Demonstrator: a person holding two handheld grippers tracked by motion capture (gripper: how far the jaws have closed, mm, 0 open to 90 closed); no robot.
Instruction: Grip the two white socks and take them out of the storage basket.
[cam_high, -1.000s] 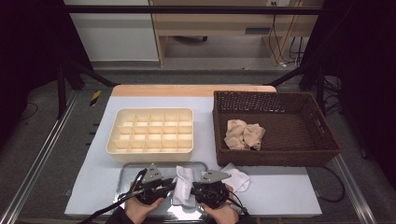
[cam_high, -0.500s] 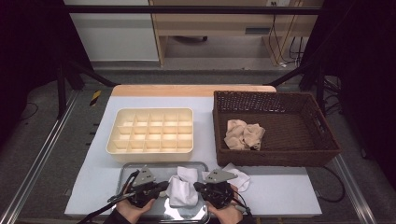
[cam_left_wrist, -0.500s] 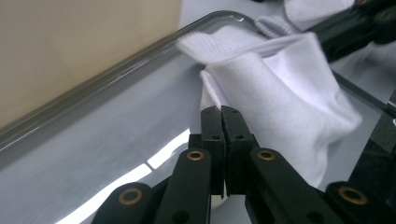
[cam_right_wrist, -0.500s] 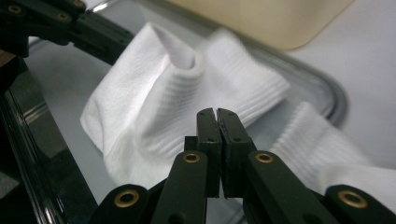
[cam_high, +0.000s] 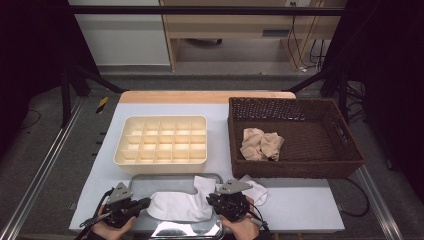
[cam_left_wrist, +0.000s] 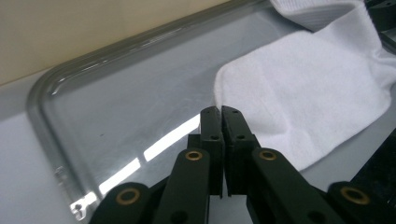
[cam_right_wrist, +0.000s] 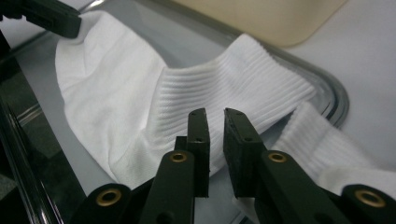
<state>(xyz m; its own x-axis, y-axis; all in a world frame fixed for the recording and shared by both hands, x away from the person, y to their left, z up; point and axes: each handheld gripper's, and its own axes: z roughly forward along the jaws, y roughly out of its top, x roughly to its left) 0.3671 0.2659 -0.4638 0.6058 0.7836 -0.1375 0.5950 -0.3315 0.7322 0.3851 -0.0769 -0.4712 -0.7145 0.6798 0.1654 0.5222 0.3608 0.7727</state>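
A white sock (cam_high: 177, 205) lies spread flat on a shiny metal tray (cam_high: 170, 177) at the table's near edge. My left gripper (cam_high: 146, 202) is at the sock's toe end, jaws shut and pinching its edge (cam_left_wrist: 303, 107). My right gripper (cam_high: 212, 198) hovers low over the ribbed cuff (cam_right_wrist: 243, 88), jaws a narrow gap apart with nothing between them. The left gripper (cam_right_wrist: 51, 18) also appears at the toe in the right gripper view. A second white sock (cam_high: 256, 191) lies just off the tray's right rim (cam_right_wrist: 337, 95).
A cream compartment box (cam_high: 162, 140) stands behind the tray. To its right is a dark wicker basket (cam_high: 300, 165) holding a crumpled beige cloth (cam_high: 261, 144). The white table surface (cam_high: 300, 200) runs to the right of the socks.
The sock was bunched up between the two grippers. The left gripper has moved left with the toe end, and the sock now lies stretched flat across the tray.
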